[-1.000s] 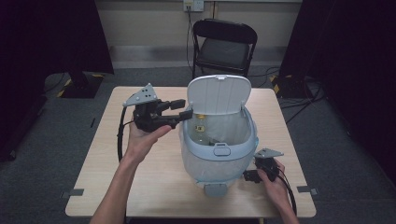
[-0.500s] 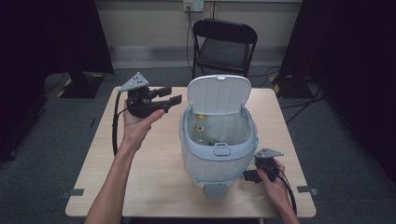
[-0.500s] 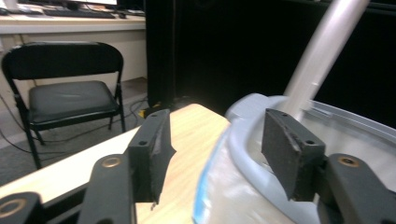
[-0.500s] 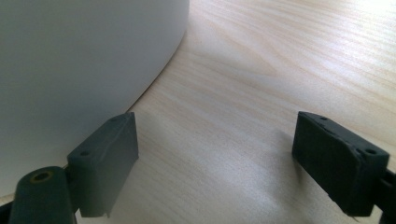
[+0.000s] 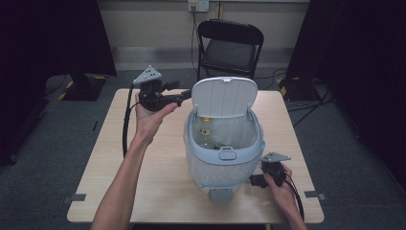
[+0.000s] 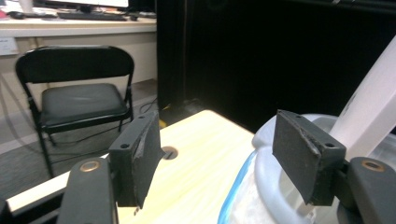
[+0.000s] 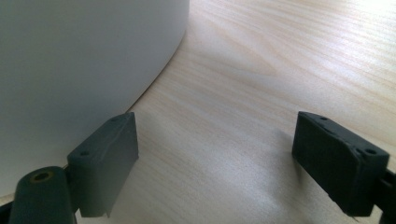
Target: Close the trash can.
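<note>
A pale blue and white bin point(image 5: 222, 165) stands mid-table with its lid point(image 5: 222, 97) raised upright. It holds a clear liner with a few small yellowish items at the bottom. My left gripper point(image 5: 184, 98) is held in the air left of the lid, pointing at its edge, open and empty. In the left gripper view, the gripper point(image 6: 215, 163) frames the bin's rim point(image 6: 275, 186) and lid point(image 6: 373, 107). My right gripper point(image 5: 253, 181) lies low on the table by the bin's right base. It point(image 7: 215, 163) is open and empty, with the bin wall point(image 7: 84, 60) beside its left jaw.
The wooden table point(image 5: 143, 182) has bare room left of the bin and along the front. A grey pedal point(image 5: 220, 195) juts from the bin's front base. A black folding chair point(image 5: 230, 48) stands beyond the table's far edge. Cables trail from both grippers.
My left gripper has lifted away from the bin's rim, up and toward the far left, and now hovers beside the lid. The right gripper has stayed put.
</note>
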Demonstrator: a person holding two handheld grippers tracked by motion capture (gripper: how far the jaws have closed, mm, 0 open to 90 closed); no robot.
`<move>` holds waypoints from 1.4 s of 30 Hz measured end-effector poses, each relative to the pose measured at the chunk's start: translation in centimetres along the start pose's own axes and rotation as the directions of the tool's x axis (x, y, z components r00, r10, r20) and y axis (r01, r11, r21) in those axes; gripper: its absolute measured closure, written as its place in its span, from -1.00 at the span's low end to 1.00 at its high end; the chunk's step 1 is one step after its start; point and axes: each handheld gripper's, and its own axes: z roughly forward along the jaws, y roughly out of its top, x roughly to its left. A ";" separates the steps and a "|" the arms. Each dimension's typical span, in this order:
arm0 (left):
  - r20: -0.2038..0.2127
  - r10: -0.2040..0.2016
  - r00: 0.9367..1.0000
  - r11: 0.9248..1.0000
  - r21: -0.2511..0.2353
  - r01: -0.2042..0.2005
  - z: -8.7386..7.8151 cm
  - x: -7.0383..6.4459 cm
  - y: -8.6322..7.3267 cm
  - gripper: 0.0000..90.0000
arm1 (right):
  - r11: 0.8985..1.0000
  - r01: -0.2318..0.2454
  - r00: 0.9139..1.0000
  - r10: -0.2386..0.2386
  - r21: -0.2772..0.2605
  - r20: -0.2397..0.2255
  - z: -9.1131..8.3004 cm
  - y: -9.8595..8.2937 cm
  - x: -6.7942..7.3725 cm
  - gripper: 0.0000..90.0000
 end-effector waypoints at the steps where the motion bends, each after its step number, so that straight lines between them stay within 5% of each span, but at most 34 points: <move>1: 0.004 -0.006 1.000 1.000 -0.001 0.006 0.1 0.0 0.1 -0.28 | 1.000 0.000 1.000 0.000 0.000 0.000 0.0 0.0 0.0 -0.70; 17: 0.088 -0.049 0.995 0.999 -0.014 0.051 0.2 -0.4 0.2 -0.24 | 1.000 -0.001 1.000 0.001 0.000 0.000 0.0 0.0 0.0 -0.70; 25: 0.132 -0.025 0.991 0.999 -0.019 0.028 0.0 -1.2 0.2 -0.26 | 1.000 0.001 1.000 -0.001 0.000 0.000 0.0 0.0 0.0 -0.70; 35: 0.140 -0.029 0.990 1.000 -0.005 0.030 -0.3 -2.4 0.1 -0.31 | 1.000 -0.001 1.000 0.001 0.000 0.000 0.0 0.0 0.0 -0.70; 42: 0.183 -0.015 0.983 1.000 -0.008 0.017 -0.3 -3.4 -0.2 -0.35 | 1.000 0.000 1.000 0.000 0.000 0.000 0.0 0.0 0.0 -0.70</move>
